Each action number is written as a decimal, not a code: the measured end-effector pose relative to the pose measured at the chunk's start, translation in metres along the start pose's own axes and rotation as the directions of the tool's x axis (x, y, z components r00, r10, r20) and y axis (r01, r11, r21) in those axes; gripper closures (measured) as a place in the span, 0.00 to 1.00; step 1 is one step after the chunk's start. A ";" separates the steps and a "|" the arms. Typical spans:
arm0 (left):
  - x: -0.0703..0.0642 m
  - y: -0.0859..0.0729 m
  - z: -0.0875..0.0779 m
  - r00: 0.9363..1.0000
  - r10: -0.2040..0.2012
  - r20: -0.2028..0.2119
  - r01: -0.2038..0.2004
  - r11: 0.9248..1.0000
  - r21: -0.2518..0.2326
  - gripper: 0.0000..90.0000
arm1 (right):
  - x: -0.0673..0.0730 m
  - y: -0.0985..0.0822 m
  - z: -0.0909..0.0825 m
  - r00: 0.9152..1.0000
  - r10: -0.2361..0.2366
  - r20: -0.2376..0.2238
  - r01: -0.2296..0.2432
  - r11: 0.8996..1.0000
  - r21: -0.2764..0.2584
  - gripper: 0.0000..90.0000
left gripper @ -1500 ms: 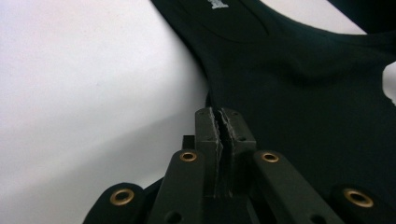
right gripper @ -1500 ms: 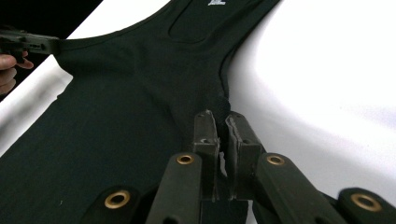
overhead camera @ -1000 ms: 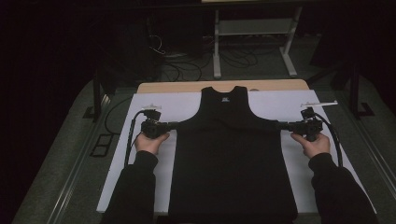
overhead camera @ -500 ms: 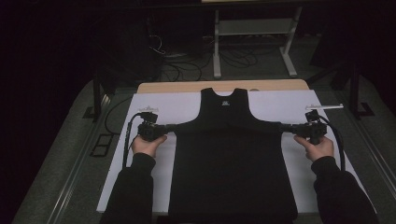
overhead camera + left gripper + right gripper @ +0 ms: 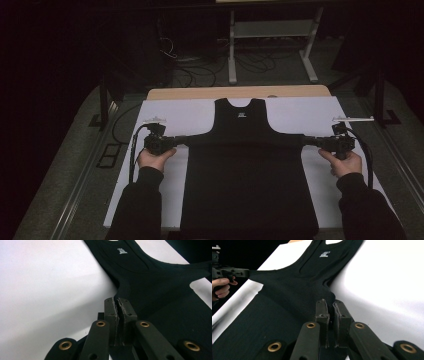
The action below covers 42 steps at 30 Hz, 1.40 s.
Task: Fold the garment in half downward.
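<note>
Both hands drawn wider apart, black tank top [image 5: 248,165] stretched between left hand-held gripper [image 5: 176,140] and right hand-held gripper [image 5: 314,142], each clamped on an armhole edge.

Black tank top [image 5: 250,190]: hem cut off at the high view's bottom edge; small white neck label [image 5: 122,251] too small to read.
</note>
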<state>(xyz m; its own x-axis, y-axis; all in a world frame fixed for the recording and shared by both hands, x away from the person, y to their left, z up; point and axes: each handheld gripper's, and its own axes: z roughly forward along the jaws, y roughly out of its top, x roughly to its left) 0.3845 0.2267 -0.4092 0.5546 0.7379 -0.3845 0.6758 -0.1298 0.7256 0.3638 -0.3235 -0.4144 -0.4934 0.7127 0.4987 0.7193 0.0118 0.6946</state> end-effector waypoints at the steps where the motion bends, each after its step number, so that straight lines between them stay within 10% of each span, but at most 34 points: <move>1: 0.000 -0.001 -0.001 1.000 -0.002 0.000 0.002 1.000 0.001 0.94 | 0.000 -0.001 0.000 1.000 0.000 -0.001 0.000 1.000 -0.001 0.91; 42: -0.016 -0.036 -0.016 0.999 -0.011 0.040 0.008 0.997 0.076 0.94 | 0.013 -0.027 -0.011 1.000 0.019 0.009 -0.020 0.996 0.081 0.91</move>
<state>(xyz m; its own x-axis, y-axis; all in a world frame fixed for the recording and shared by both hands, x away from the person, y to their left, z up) 0.3435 0.2299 -0.4206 0.5664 0.7119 -0.4152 0.7151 -0.1742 0.6770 0.3325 -0.3222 -0.4206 -0.4752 0.7187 0.5076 0.7663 0.0546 0.6402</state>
